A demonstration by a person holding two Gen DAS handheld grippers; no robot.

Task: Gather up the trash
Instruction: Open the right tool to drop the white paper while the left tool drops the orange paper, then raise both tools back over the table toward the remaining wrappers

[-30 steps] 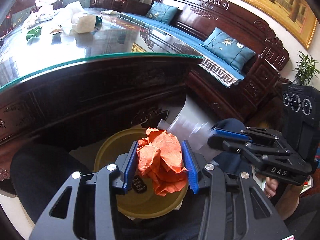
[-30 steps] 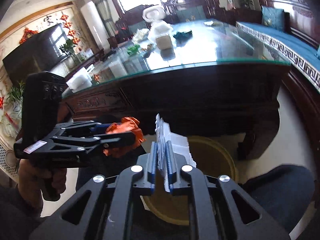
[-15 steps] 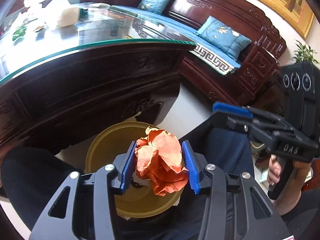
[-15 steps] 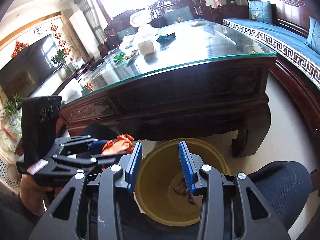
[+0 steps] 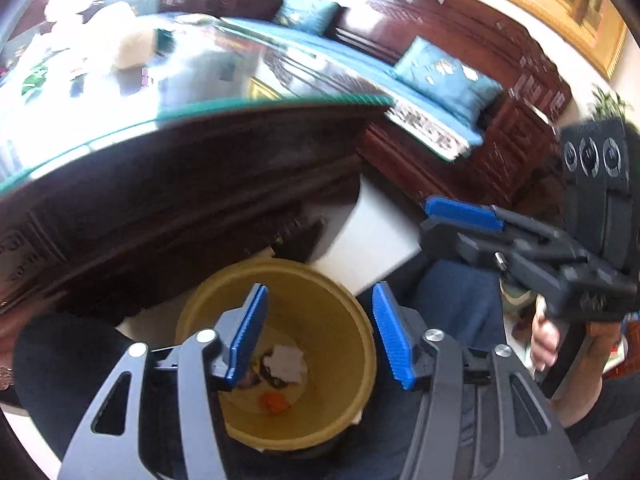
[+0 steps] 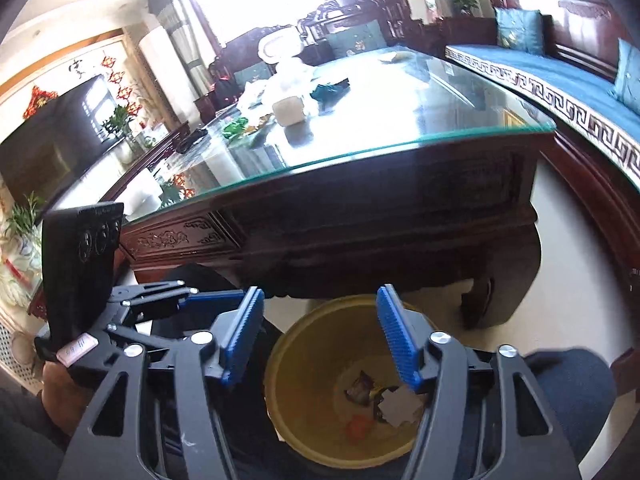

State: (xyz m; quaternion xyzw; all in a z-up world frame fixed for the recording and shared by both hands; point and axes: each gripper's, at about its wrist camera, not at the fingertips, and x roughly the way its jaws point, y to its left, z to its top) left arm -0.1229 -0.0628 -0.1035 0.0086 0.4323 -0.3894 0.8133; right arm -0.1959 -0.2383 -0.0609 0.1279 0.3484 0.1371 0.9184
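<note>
Both grippers over the bin, jaws opening, nothing between the blue ribbed pads. Left gripper (image 5: 320, 332): pads well apart, empty. Right gripper (image 6: 320, 334): pads wider still, empty; in the left wrist view it shows at far right, gripped by a hand (image 5: 544, 336).

Large items, one each: dark carved wooden table (image 6: 360, 216) with glass top, far side of the bin; wooden sofa (image 5: 460, 92) with blue seat cushion along the right, two blue pillows visible there.

One round yellow bin (image 5: 352, 344), smooth-walled, tapered, on pale floor at the table's near edge, between the person's dark-clad knees.

Trash inside the bin, at the bottom: one white flat scrap (image 5: 286, 362), jagged-edged; one crumpled orange paper ball (image 5: 274, 400), nearer side; dark wrappers (image 6: 360, 390), count unclear.

Further litter (image 6: 280, 92) on the far tabletop, white and green, blurred.
</note>
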